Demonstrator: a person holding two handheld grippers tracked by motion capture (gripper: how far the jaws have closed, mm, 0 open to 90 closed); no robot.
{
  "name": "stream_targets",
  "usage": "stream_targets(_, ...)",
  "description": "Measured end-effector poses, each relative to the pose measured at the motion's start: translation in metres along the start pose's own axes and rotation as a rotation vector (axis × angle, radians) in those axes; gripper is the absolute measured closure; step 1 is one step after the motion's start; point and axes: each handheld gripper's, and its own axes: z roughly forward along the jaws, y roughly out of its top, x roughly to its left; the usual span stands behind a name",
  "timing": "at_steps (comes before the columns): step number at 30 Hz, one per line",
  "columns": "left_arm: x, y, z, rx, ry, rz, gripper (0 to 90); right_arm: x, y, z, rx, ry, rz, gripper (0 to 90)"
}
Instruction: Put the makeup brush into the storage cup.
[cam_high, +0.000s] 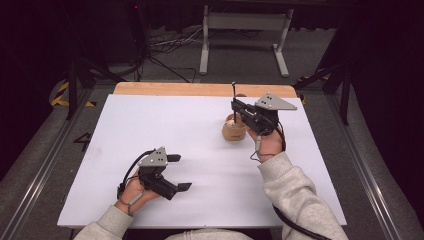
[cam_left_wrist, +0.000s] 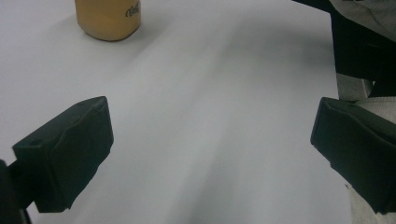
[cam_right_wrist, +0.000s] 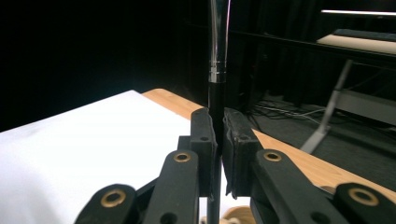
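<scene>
A white surface (cam_high: 200, 150) lies largely bare, well inside its edges. At lower left the left gripper (cam_high: 182, 172) gapes, holding nothing. Right of centre, the right gripper (cam_high: 234, 106) clamps an upright black-handled tool (cam_high: 233, 95) above a tan jar (cam_high: 234, 131).

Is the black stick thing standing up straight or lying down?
Standing up. The black stick rises straight between the right hand-held gripper's shut jaws, above the tan pot.

Dark lettering stands on the side of the tan cup (cam_left_wrist: 108, 18), near its upper edge in the left gripper view. The print is cut off by the frame and too blurred to read. No other text is legible.
</scene>
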Motion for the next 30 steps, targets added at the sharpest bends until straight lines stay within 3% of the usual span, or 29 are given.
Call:
stream_targets(6, 0.0, 0.0, -0.002, -0.012, 0.009, -0.006, 0.0, -0.007, -0.003, 0.004, -0.016, -0.057, 0.011, 83.9)
stream_targets(11, 0.001, -0.001, -0.004, -0.014, 0.043, -0.024, 0.0, -0.012, -0.006, 0.008, -0.015, -0.083, 0.007, 83.9)
stream_targets(16, 0.002, -0.002, -0.006, -0.022, 0.067, -0.016, 0.0, -0.018, -0.011, 0.013, -0.023, -0.096, 0.011, 83.8)
stream_targets(30, 0.004, -0.002, -0.007, -0.009, 0.072, -0.017, 0.0, -0.033, -0.03, 0.024, -0.002, -0.111, 0.035, 83.7)
